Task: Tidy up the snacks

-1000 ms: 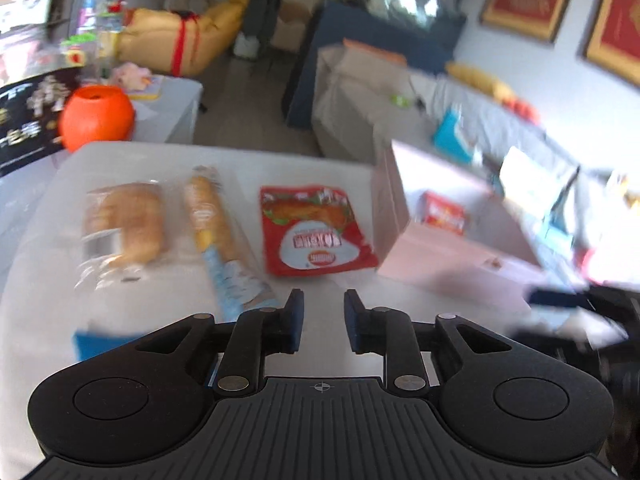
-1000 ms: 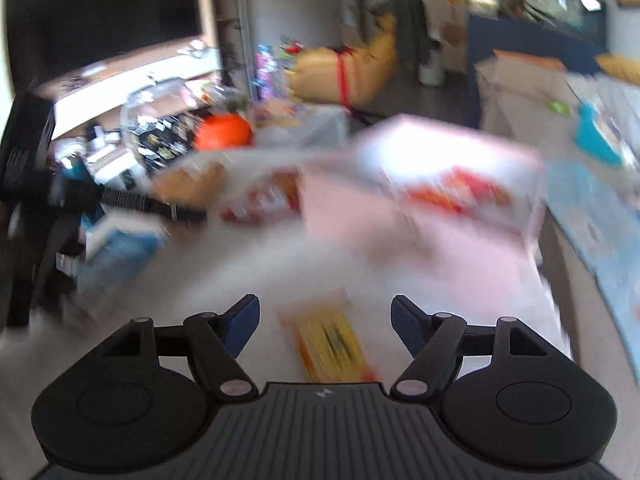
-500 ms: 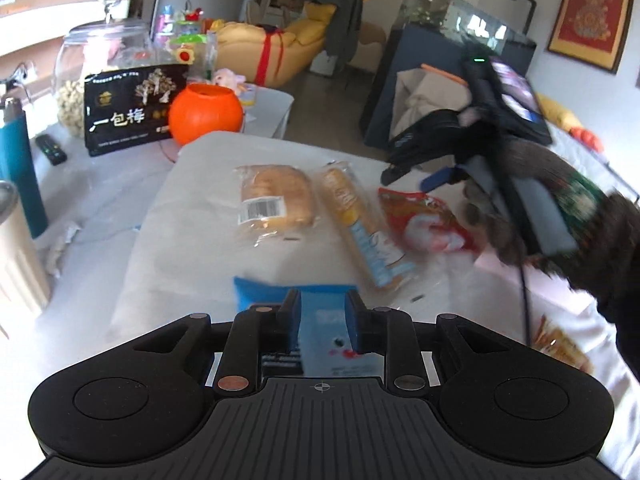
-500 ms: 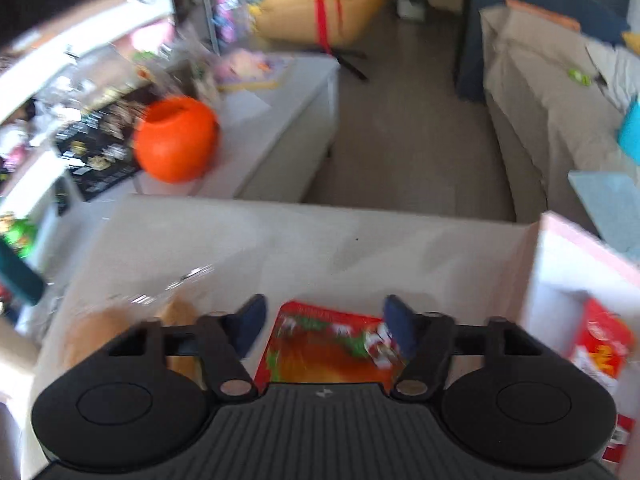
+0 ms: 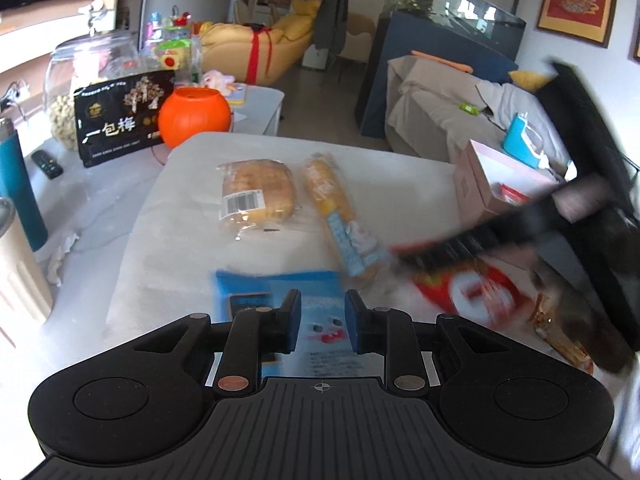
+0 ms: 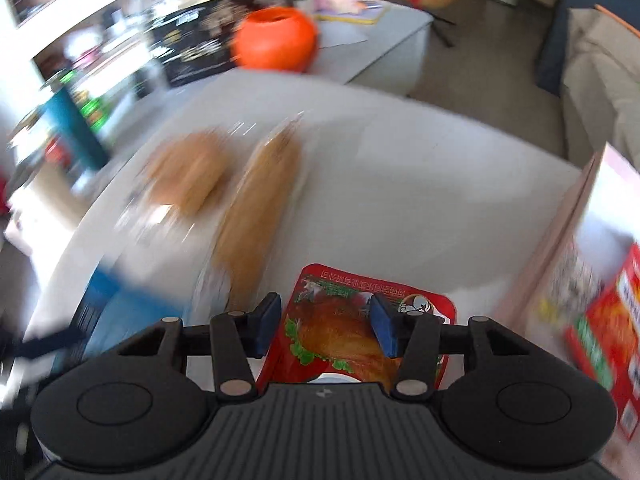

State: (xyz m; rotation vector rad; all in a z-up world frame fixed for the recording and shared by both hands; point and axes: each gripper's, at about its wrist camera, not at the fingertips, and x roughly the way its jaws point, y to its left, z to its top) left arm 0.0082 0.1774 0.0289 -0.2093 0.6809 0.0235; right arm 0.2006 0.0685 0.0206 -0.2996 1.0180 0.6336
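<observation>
My right tongs (image 6: 326,326) sit low in the middle of the frame over the red chicken snack pack (image 6: 360,332). The jaws have just been closing, with the pack between them, but I can't see them pinching it yet. My left tongs (image 5: 322,320) are nearly shut with nothing held, above the blue packet (image 5: 280,292). To do this well, I should squeeze the pack's edge firmly, then carry it to the pink box (image 6: 560,264) at the right edge
</observation>
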